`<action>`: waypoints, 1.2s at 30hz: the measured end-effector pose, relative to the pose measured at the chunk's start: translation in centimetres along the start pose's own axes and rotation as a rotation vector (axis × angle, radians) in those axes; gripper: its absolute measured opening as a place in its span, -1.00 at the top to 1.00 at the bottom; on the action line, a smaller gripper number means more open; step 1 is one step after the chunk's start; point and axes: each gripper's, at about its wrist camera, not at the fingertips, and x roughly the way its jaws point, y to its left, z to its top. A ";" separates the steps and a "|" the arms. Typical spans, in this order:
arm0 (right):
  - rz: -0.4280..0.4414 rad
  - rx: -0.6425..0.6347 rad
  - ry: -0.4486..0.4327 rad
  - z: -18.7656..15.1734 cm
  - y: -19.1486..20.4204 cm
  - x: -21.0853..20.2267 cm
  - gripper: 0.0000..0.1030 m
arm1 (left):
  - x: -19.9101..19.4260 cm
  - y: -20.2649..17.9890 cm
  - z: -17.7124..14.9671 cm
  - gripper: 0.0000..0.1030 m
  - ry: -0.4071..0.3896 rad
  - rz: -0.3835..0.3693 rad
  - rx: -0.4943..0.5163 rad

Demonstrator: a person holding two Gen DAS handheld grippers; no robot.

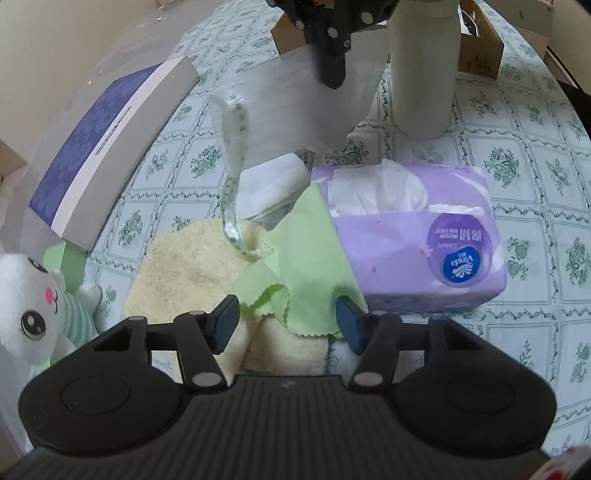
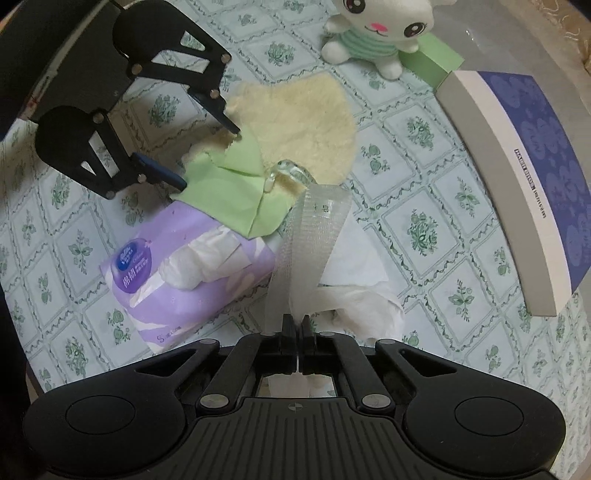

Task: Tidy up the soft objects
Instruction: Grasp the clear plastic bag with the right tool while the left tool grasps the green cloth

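Observation:
My right gripper (image 2: pixel 298 321) is shut on a translucent foam sheet (image 2: pixel 314 236) and holds it lifted above the table; the sheet also shows in the left wrist view (image 1: pixel 306 107), with a twisted clear strip (image 1: pixel 234 177) hanging from it. My left gripper (image 1: pixel 286 321) is open, its fingers either side of a light green cloth (image 1: pixel 299 273) that lies on a cream fluffy towel (image 1: pixel 184 266) and against a purple tissue pack (image 1: pixel 417 236). In the right wrist view the left gripper (image 2: pixel 208 155) reaches the green cloth (image 2: pixel 236 184) from the left.
A white plush bunny (image 2: pixel 376 29) sits by a green box (image 2: pixel 432 59). A blue and white box (image 2: pixel 517 177) lies along the table edge. Crumpled white tissue (image 2: pixel 365 299) lies below the sheet. A grey bottle (image 1: pixel 424 66) and cardboard box (image 1: pixel 480 48) stand behind.

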 end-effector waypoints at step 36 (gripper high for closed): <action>-0.018 0.257 -0.430 -5.8 8.9 -15.1 0.99 | -13.0 -3.5 0.0 0.90 -0.063 0.250 -0.656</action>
